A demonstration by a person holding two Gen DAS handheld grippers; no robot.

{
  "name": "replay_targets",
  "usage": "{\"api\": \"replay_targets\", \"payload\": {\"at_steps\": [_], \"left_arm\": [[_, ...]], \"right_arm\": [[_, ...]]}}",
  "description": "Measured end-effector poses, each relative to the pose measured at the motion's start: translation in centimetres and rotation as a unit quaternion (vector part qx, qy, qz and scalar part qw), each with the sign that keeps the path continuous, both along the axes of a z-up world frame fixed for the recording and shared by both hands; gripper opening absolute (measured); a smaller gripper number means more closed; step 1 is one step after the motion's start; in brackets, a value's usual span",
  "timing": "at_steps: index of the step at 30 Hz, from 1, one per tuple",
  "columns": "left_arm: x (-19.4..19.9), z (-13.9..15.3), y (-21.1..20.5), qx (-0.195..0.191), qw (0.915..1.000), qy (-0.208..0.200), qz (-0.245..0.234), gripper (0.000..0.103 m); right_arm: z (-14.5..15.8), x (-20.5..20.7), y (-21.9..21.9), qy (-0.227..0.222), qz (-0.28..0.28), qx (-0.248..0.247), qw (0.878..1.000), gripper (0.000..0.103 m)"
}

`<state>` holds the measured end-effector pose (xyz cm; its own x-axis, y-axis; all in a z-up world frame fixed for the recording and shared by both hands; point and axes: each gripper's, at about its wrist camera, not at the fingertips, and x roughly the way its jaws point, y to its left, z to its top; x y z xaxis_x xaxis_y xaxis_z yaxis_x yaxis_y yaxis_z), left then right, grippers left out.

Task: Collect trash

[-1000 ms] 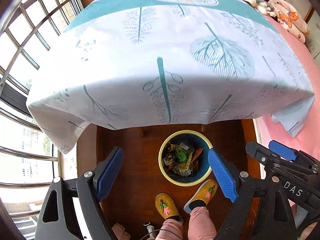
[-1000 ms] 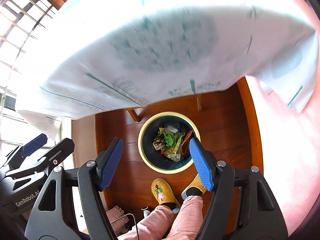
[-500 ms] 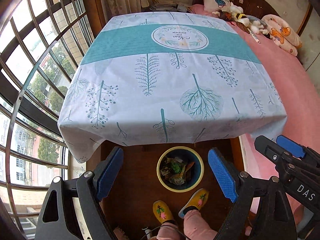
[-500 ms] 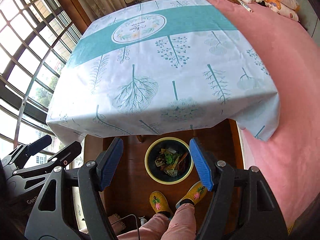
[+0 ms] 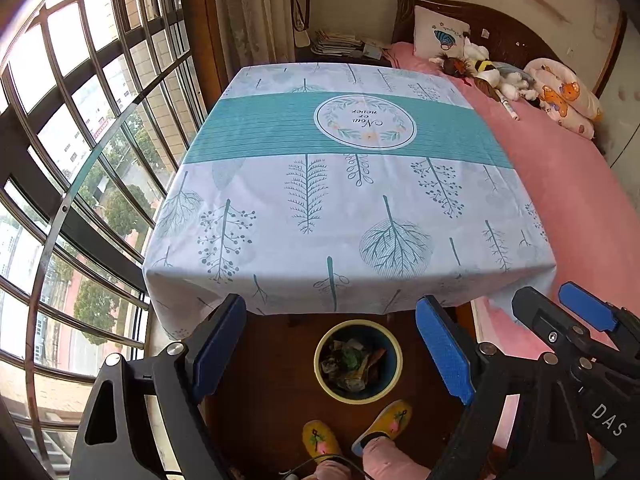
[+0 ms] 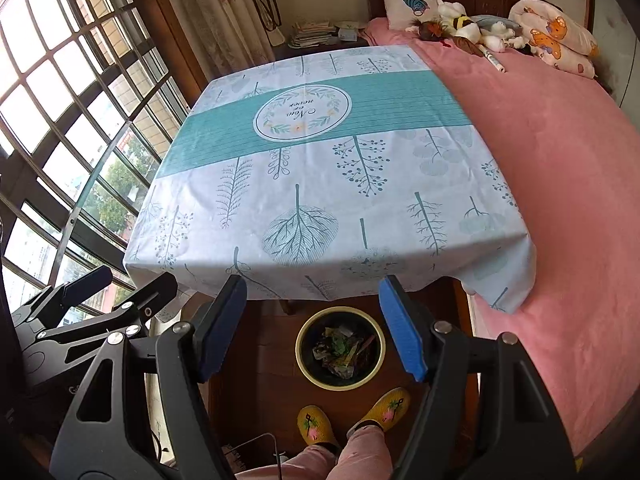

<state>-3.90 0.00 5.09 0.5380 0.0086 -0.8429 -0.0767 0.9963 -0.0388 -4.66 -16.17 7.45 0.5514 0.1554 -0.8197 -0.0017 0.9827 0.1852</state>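
Note:
A round bin (image 5: 321, 364) with a yellow rim and blue inside stands on the wooden floor below the table's near edge; it also shows in the right wrist view (image 6: 301, 354). Crumpled wrappers and other trash (image 5: 352, 364) fill it (image 6: 344, 350). My left gripper (image 5: 332, 348) is open and empty, high above the bin. My right gripper (image 6: 314, 326) is open and empty, also high above it. The right gripper shows at the right of the left wrist view (image 5: 576, 336); the left gripper shows at the left of the right wrist view (image 6: 92, 316).
A table under a white and teal leaf-print cloth (image 5: 344, 184) fills the middle (image 6: 320, 168). A pink bed (image 5: 568, 184) with pillows and plush toys (image 6: 472, 24) lies to the right. A barred window (image 5: 80, 140) runs along the left. The person's yellow slippers (image 5: 384, 426) stand by the bin.
Both grippers have risen and pulled back from the bin. The bin looks smaller and the whole tabletop has come into view. Both stay open.

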Motion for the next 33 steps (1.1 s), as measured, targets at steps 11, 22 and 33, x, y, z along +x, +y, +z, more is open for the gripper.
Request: {"api": "replay_targets", "payload": {"at_steps": [11,22,33], "left_arm": [[0.3,0.3,0.0,0.012,0.9999,-0.004,0.001,0.088],[0.9,0.4,-0.1,0.017,0.9998,-0.002,-0.005,0.088],[1.5,0.5,-0.4,0.028,0.9995,-0.007,-0.014,0.088]], "right_arm": [[0.6,0.0,0.8,-0.013,0.000,-0.010,1.000,0.066],[0.7,0.5,0.6,-0.014,-0.003,-0.012,1.000,0.066],[0.5,0.6,0.0,-0.013,-0.011,-0.012,1.000,0.066]]}}
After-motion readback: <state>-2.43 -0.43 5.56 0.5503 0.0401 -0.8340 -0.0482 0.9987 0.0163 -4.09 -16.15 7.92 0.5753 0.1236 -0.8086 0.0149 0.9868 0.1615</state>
